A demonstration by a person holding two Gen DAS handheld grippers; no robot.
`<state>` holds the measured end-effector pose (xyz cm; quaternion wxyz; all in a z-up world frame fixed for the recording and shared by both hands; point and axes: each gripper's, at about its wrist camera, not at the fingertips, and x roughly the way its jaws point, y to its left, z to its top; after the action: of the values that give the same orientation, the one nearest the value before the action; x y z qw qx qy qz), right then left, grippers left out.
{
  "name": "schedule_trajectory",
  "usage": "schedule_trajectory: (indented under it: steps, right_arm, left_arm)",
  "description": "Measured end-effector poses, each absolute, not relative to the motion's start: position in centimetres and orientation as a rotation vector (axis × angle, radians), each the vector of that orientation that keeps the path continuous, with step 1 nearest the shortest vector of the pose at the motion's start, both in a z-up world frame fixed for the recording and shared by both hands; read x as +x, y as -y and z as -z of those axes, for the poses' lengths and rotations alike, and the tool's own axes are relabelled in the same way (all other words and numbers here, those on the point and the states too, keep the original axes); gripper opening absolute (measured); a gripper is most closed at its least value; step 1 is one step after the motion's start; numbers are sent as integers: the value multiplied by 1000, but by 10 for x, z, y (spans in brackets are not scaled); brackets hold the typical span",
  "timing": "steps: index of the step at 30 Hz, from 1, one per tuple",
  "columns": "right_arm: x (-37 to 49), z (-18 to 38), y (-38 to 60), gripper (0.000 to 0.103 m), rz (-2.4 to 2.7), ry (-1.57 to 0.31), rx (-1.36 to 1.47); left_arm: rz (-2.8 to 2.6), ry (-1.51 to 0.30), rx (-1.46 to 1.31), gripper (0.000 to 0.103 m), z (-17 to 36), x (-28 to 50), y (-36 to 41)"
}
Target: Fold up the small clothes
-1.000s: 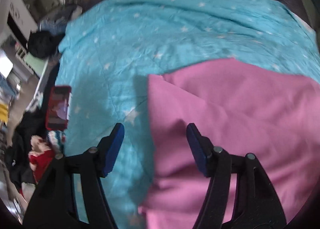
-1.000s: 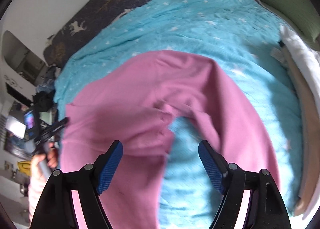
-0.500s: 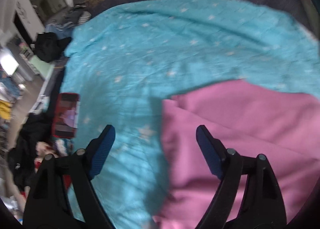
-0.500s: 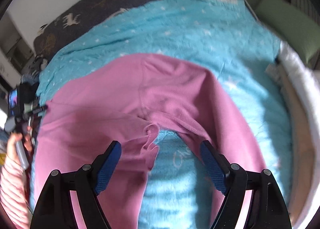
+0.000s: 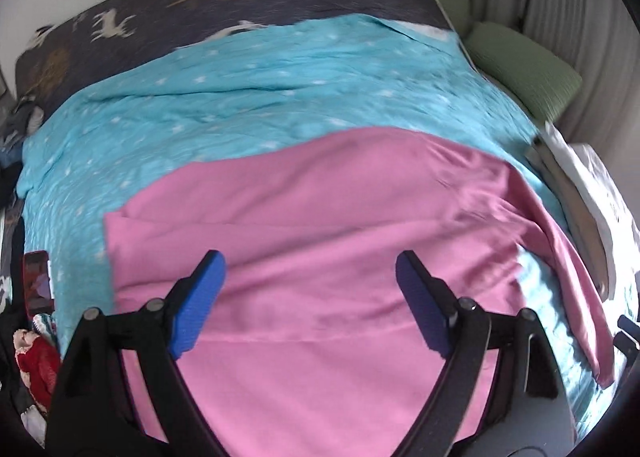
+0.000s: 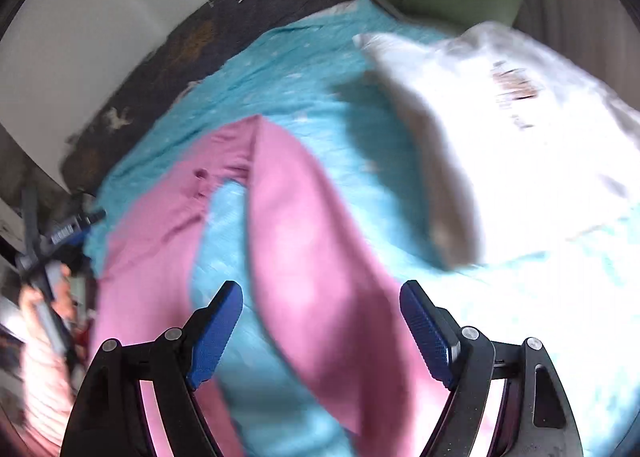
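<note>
While the pink garment (image 5: 320, 257) lies spread on the turquoise starred bedspread (image 5: 240, 97), both tongs hover wide open above it, gripping nothing. Far left of the left tongs (image 5: 308, 297), a red phone (image 5: 36, 277) sits at the bed's edge, well apart from the cloth. A second ago those tongs straddled the garment's left edge, half over bedspread; now they have swung rightward, and pink fabric fills the whole gap between their blue pads (image 5: 200, 297), with the garment's left edge just beyond the left pad. A soft fold line runs across the cloth ahead of them, so the body looks already doubled once, though that is a judgement. Further right, a long pink limb, sleeve or leg, trails down the bed. The right tongs (image 6: 320, 329) have likewise shifted right: earlier they faced the notch where the garment splits, and now the trailing limb (image 6: 312, 257) runs between their pads, bare bedspread just left of it. Right of them lies a white folded item (image 6: 500, 137), blurred by motion. With neither tongs yet closed, the shift reads as repositioning for the next fold, probably taking the loose limb across the body.
</note>
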<state>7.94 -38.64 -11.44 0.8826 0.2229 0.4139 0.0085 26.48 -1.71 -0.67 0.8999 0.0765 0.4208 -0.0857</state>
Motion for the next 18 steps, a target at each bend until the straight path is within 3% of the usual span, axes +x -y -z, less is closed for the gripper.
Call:
schedule_trajectory:
  steps: [7, 18]
  right_arm:
    - [33, 123, 393, 84, 53, -932, 214]
    - [-22, 160, 465, 84, 172, -964, 483]
  left_arm:
    - [289, -916, 160, 87, 19, 227, 71]
    - [456, -960, 250, 87, 34, 193, 147]
